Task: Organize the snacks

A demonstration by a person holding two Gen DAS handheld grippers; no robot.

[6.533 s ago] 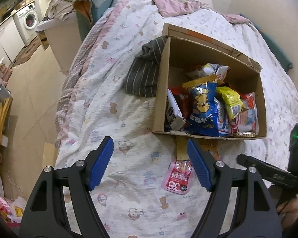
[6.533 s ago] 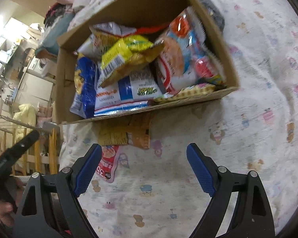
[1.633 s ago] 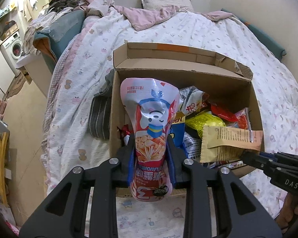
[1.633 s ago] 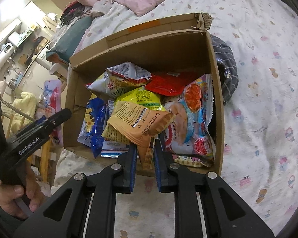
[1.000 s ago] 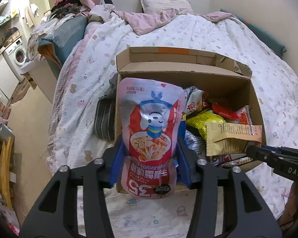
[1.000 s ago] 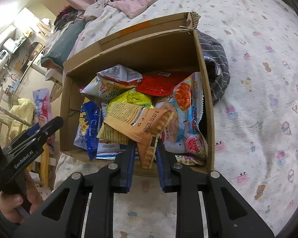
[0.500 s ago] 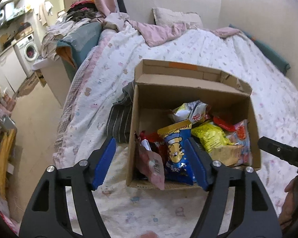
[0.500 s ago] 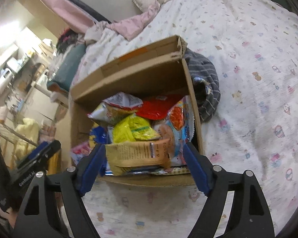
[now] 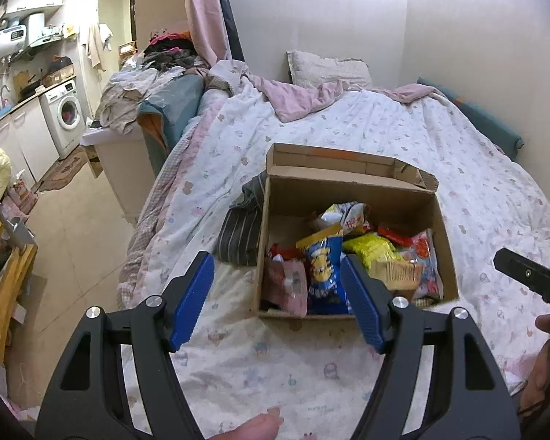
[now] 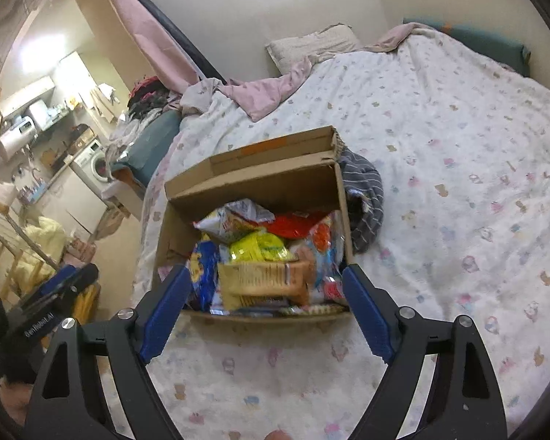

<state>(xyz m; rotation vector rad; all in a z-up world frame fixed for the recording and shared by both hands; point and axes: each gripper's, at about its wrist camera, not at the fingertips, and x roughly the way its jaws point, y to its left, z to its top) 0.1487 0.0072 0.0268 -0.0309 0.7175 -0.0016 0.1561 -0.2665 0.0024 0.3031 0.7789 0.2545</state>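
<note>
Left claw spread wide, nothing between its blue pads, hanging above the near edge of the bed. Right claw also spread, jaws opening wider at this moment, nothing gripped; its pads frame the near wall of the cardboard box from above without touching it. Box sits open on the patterned bedcover, one flap folded back on the far side. Snacks are inside: a pink pouch leans in the near left corner, just beside a blue bag standing upright. A tan packet lies across the top toward the near wall, a yellow-green bag behind it, a red packet and a white crinkled bag toward the far wall, an orange-and-white bag against the right wall. A grey striped cloth lies bunched against the box's outer side. A pink blanket and pillow lie at the bed's head. A washing machine stands well apart, across the floor.
</note>
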